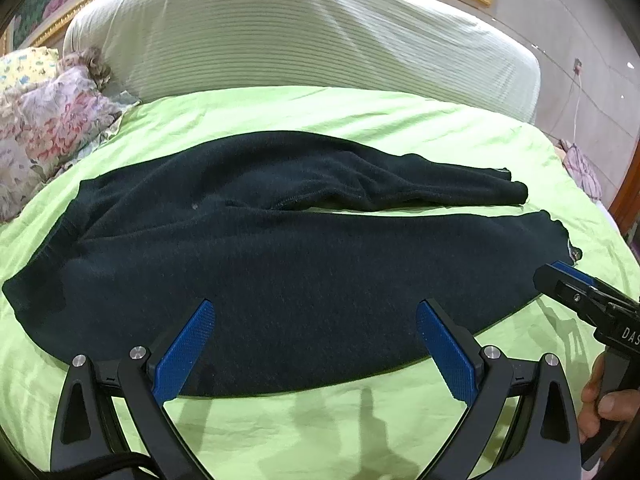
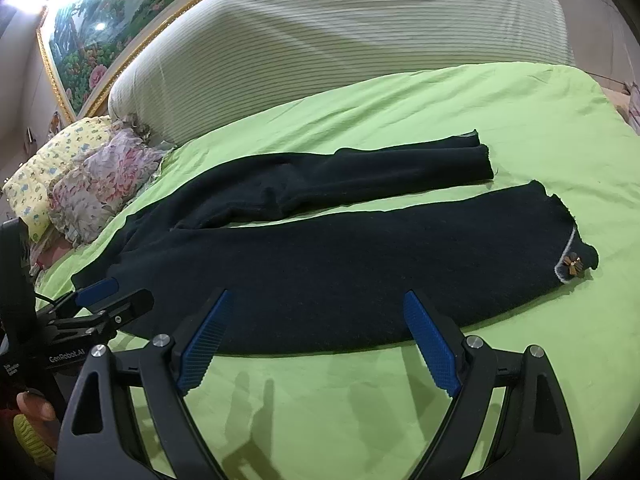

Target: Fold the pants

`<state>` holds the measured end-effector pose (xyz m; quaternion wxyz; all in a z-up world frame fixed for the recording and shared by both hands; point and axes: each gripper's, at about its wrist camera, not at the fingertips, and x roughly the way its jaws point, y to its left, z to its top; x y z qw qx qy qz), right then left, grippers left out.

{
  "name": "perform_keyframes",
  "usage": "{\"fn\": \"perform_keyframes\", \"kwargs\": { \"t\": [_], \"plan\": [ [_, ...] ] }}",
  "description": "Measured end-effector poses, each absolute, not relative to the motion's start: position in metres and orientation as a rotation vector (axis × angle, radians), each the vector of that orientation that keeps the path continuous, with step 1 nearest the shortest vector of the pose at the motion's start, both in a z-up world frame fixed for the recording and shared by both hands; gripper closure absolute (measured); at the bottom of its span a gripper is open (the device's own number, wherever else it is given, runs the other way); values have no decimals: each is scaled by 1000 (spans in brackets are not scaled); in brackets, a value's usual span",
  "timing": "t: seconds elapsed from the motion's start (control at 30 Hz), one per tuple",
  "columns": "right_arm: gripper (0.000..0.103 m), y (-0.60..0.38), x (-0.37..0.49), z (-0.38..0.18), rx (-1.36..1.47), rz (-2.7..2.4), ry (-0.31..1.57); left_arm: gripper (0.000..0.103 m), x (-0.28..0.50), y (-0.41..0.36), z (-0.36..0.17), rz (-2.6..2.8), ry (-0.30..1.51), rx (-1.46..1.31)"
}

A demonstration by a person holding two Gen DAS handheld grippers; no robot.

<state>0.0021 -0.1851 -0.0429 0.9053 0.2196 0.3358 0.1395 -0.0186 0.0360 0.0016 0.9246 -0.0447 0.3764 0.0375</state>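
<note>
Dark navy pants lie flat on the green bedsheet, waist at the left, both legs running to the right. They also show in the right wrist view, where a small bow ornament sits at the near leg's cuff. My left gripper is open and empty, hovering over the near edge of the near leg. My right gripper is open and empty over the same leg, nearer the cuff. Each gripper shows in the other's view: the right one, the left one.
A large striped cream bolster lies along the back of the bed. Floral pillows are piled at the left, also in the right wrist view. A gold-framed painting hangs behind. The bed's edge curves at the right.
</note>
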Motion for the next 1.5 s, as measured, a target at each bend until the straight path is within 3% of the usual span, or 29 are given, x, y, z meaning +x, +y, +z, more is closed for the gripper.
{"fn": "perform_keyframes", "kwargs": {
  "t": [1.5],
  "plan": [
    [15,-191,8,-47,483,268,719,2,-4,47,-9,48,811,-139]
  ]
}}
